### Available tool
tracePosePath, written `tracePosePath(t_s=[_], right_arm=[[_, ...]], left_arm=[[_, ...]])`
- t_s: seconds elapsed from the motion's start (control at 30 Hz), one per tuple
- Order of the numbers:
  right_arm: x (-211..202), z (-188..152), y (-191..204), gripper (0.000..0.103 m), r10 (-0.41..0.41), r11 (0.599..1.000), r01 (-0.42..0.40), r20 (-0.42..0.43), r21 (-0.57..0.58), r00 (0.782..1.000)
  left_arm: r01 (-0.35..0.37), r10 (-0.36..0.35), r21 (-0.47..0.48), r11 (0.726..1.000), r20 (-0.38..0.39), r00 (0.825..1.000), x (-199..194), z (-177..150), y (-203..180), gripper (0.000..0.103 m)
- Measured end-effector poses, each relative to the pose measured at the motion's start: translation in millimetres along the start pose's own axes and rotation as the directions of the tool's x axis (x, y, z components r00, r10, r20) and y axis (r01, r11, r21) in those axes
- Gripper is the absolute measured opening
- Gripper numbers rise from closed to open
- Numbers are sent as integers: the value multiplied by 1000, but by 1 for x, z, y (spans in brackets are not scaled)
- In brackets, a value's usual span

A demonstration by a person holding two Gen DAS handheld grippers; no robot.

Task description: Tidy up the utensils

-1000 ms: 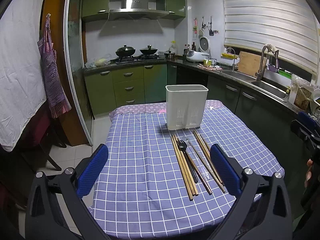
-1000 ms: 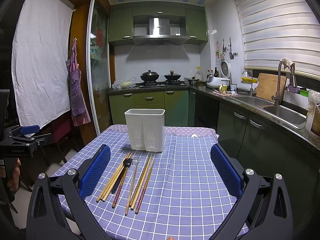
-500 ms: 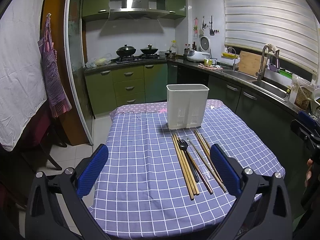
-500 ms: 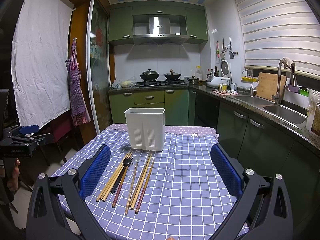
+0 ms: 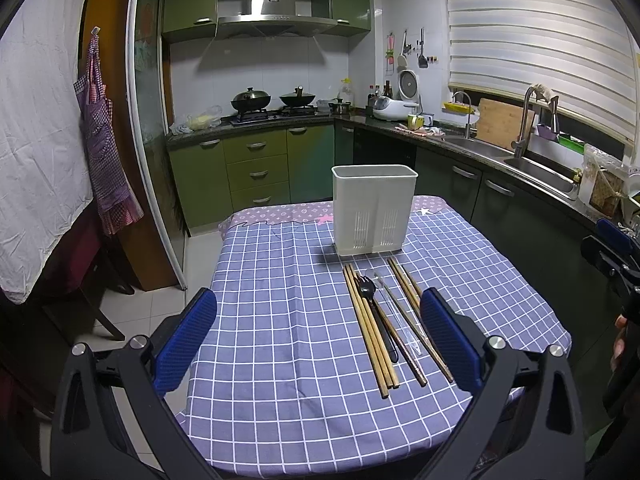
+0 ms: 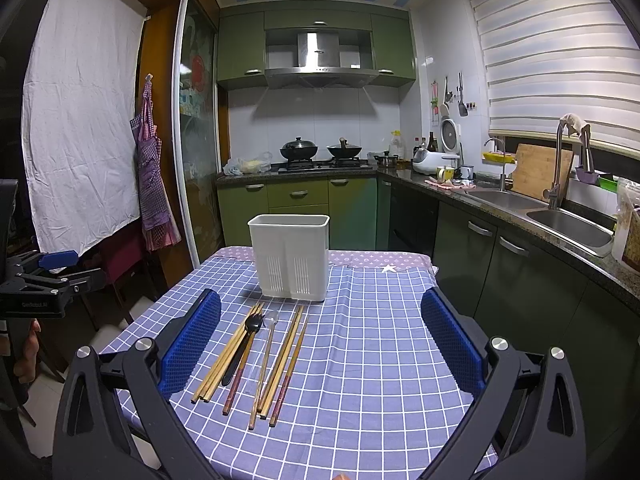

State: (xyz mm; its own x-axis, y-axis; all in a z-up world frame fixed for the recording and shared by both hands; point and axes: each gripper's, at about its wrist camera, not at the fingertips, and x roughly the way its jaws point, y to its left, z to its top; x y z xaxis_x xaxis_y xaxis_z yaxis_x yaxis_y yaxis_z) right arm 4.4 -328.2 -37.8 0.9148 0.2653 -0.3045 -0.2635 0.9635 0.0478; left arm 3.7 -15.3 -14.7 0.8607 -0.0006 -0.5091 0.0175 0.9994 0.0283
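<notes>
A white utensil holder point(image 5: 374, 210) stands upright on the purple checked tablecloth point(image 5: 288, 344); it also shows in the right wrist view point(image 6: 290, 258). In front of it lie several wooden chopsticks point(image 5: 370, 330), a black fork point(image 5: 374, 312) and a clear spoon point(image 5: 394, 316), side by side; in the right wrist view they are the chopsticks point(image 6: 228, 354), fork point(image 6: 244, 344) and spoon point(image 6: 264, 344). My left gripper point(image 5: 318, 338) is open and empty, above the table's near edge. My right gripper point(image 6: 320, 340) is open and empty, above the near edge.
Green kitchen cabinets and a stove point(image 6: 320, 164) line the back wall. A counter with a sink point(image 6: 568, 220) runs along the right. A chair point(image 5: 84, 276) and hanging apron point(image 5: 104, 160) stand left of the table. A white sheet covers the left wall.
Both grippers stay open and nearly still. The left view has drifted very slightly; the utensils and holder have not moved.
</notes>
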Motion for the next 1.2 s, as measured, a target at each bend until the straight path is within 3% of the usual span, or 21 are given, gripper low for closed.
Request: tracePosePath(t_s=[0.33,0.47,0.57,0.73,0.83,0.87,0.93,0.97,1.07,1.2], right_arm=[[5,-1,-2,99,-6,1000,6,-10,-1,1000],[31,1,-7,99,-60,998,59,-120,-15,991],[68,6,-22,99,-75,997,72,-243,-21,967],[139,-5,-48,99,-24,1000,29,-459,4,888],[173,-14,-60,97,1,1000,16,-549,26,836],[182,-17,-64,95,27,999,0,-575,48,818],[203,-23,-69,86,53,998,-14,-625,66,779],[210,-23,-69,84,47,998,-12,-635,59,771],[227,-26,-70,81,32,999,-8,-654,41,756],[238,-32,-70,76,53,998,-24,-665,53,745]], left_arm=[[-2,2,1,1000,-10,1000,4,0,0,97],[6,-5,13,1000,-73,997,27,5,-1,97],[27,-25,8,1000,-172,985,61,14,-2,97],[66,-67,-17,998,-364,929,129,22,-13,97],[104,-104,-27,994,-471,876,169,20,-28,96],[112,-115,-38,993,-508,854,182,18,-33,93],[125,-133,-54,991,-582,803,206,13,-44,73],[125,-139,-67,990,-612,779,216,11,-48,70],[134,-158,-88,987,-667,728,236,6,-60,61],[110,-143,-91,990,-692,708,256,4,-72,44]])
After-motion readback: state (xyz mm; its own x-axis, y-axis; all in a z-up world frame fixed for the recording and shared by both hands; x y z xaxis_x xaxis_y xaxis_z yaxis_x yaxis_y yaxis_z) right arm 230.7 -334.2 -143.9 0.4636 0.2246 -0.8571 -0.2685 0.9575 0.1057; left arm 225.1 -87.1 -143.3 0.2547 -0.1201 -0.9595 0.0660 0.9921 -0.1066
